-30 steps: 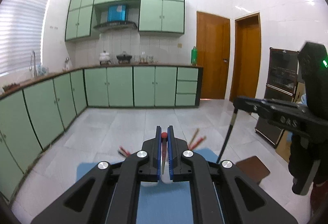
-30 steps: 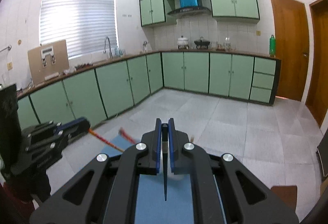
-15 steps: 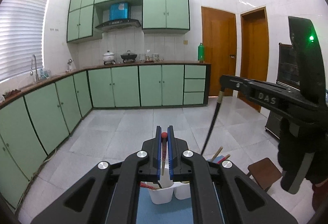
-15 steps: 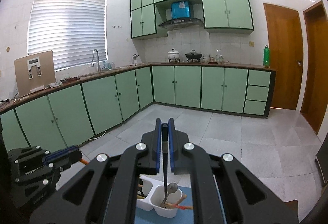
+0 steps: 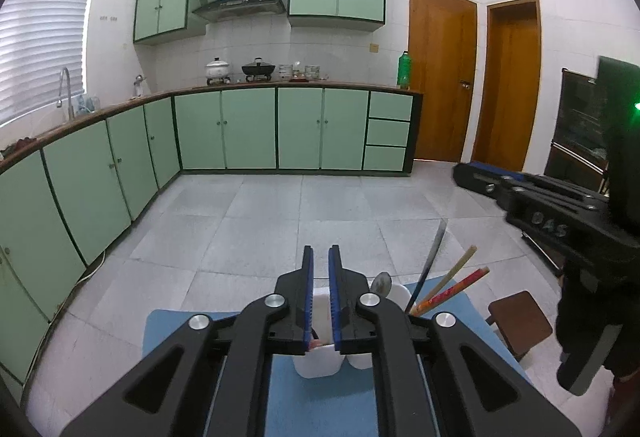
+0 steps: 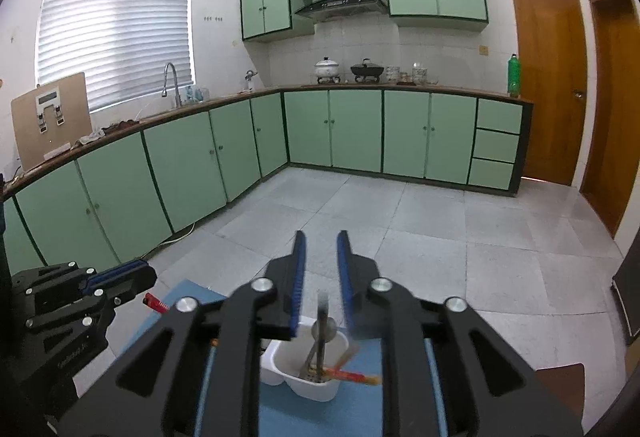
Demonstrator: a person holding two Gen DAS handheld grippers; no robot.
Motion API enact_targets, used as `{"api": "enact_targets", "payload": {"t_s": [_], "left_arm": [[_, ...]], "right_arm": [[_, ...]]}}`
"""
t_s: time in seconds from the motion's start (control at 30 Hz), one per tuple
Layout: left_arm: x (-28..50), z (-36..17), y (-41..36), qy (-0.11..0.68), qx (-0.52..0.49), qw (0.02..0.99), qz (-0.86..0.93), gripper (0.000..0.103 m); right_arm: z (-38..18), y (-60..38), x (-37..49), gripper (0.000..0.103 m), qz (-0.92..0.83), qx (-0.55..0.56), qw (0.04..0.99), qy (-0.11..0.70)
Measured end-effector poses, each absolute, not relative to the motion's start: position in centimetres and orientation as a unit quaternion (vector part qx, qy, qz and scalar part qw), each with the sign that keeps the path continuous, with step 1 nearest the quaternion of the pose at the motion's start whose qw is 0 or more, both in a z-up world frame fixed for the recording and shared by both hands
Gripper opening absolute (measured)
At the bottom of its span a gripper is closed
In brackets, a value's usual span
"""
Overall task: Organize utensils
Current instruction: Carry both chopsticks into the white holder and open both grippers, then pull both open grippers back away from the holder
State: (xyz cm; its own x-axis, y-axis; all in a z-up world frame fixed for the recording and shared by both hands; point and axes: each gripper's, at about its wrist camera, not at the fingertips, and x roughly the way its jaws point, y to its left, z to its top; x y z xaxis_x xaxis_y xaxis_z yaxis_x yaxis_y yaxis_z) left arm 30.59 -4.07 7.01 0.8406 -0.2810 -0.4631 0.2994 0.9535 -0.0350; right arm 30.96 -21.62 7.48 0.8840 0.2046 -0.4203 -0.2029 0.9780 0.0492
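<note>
While your left tool (image 5: 319, 257) and right tool (image 6: 321, 242) both spread their blue pads, nothing is pinched in either. Under the left pads at the bottom centre sits the white utensil holder (image 5: 316, 361), a red tip just showing in its near compartment. Below the right tool, a dark-handled utensil (image 6: 321, 321) stands loose in the other compartment (image 6: 308, 357) with a spoon (image 5: 381, 283) and red chopsticks (image 5: 452, 289). Beneath lies the blue mat (image 5: 168, 321) on your desk.
</note>
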Motion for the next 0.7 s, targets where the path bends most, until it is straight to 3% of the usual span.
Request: {"api": "enact_targets", "payload": {"t_s": [0.13, 0.23, 0.4, 0.7], "left_arm": [[29.2, 7.2, -3.7, 0.229, 0.017, 0.962, -0.146, 0.027], [27.5, 7.2, -3.5, 0.217, 0.017, 0.966, -0.142, 0.046], [24.5, 6.6, -3.3, 0.210, 0.010, 0.967, -0.142, 0.065], [19.5, 5.3, -3.6, 0.208, -0.004, 0.966, -0.153, 0.090]], "right_arm": [[7.6, -22.8, 28.9, 0.035, 0.092, 0.001, 0.974, 0.207], [7.3, -23.5, 26.6, 0.049, 0.085, -0.006, 0.976, 0.203], [6.0, -24.5, 22.4, 0.078, 0.078, 0.003, 0.977, 0.201], [3.6, -25.0, 16.0, 0.096, 0.104, 0.036, 0.971, 0.214]]}}
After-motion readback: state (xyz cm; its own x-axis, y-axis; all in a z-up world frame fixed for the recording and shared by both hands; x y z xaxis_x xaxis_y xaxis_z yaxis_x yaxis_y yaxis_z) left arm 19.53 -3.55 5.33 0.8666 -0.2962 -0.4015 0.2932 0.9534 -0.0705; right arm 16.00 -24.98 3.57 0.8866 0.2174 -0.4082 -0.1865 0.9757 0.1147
